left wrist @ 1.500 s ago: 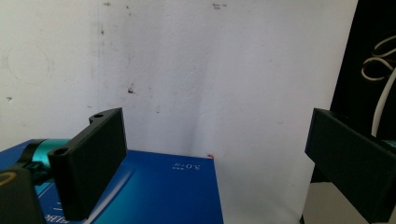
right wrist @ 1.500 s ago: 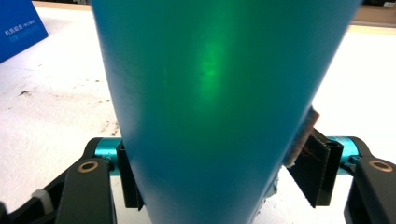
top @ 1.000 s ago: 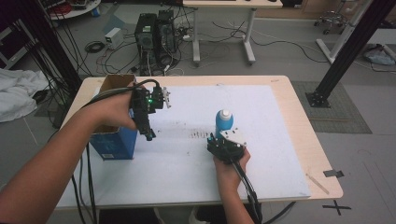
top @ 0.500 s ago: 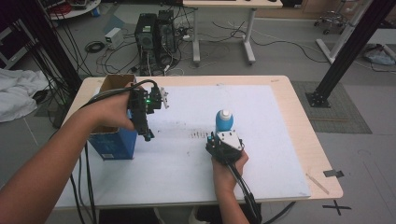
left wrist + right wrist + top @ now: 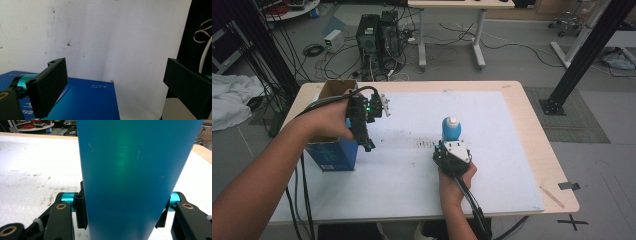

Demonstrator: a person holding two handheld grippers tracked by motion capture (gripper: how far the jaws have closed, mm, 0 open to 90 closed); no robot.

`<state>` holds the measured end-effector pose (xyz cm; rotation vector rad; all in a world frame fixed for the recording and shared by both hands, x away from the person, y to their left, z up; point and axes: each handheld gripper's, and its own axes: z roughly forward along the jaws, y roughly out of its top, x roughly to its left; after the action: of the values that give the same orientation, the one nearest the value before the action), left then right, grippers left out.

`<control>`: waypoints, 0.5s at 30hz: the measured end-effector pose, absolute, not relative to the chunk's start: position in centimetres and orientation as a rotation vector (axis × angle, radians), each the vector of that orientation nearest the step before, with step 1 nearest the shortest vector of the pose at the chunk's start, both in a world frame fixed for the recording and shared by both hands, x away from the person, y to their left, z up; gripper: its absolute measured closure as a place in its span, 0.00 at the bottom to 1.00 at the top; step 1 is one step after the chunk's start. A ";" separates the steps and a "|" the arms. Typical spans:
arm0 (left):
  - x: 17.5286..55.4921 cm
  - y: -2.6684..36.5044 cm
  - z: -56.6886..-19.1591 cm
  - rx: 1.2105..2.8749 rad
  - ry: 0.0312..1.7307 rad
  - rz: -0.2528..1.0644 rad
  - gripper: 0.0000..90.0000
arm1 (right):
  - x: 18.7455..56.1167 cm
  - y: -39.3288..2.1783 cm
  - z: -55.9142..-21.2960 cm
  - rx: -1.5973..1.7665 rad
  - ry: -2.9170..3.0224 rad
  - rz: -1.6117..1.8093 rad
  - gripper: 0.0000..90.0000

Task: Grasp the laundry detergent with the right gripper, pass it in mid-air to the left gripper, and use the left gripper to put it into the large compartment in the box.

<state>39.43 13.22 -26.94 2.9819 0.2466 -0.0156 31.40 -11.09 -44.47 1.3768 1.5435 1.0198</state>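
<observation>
Right hand-held gripper nudged, seemingly clasping bottle.

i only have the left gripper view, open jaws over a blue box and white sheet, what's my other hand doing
Observer: The right tool is shut on an upright blue plastic bottle with a white cap, near the middle of the white sheet.
Operator: is the bottle off the table
Observer: I cannot tell. In the right gripper view its blue body hides its base.
Operator: where's my left tool compared to it
Observer: In the high view the left tool hangs to the bottle's left, beside the open blue cardboard box at the sheet's left edge.
Operator: anything between them
Observer: Just dark smudges on the sheet.
</observation>
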 end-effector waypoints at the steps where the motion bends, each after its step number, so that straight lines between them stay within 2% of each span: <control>1: 39.5 13.2 -26.9 2.982 0.244 -0.016 0.06 | 31.4 -11.0 -44.5 1.379 1.543 1.022 0.49; 15: 39.6 13.0 -27.2 2.987 0.243 -0.025 0.06 | 31.2 -11.7 -44.4 1.350 1.574 1.064 0.51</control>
<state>39.63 12.95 -27.16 2.9874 0.2434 -0.0253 31.16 -11.66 -44.37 1.3501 1.5738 1.0639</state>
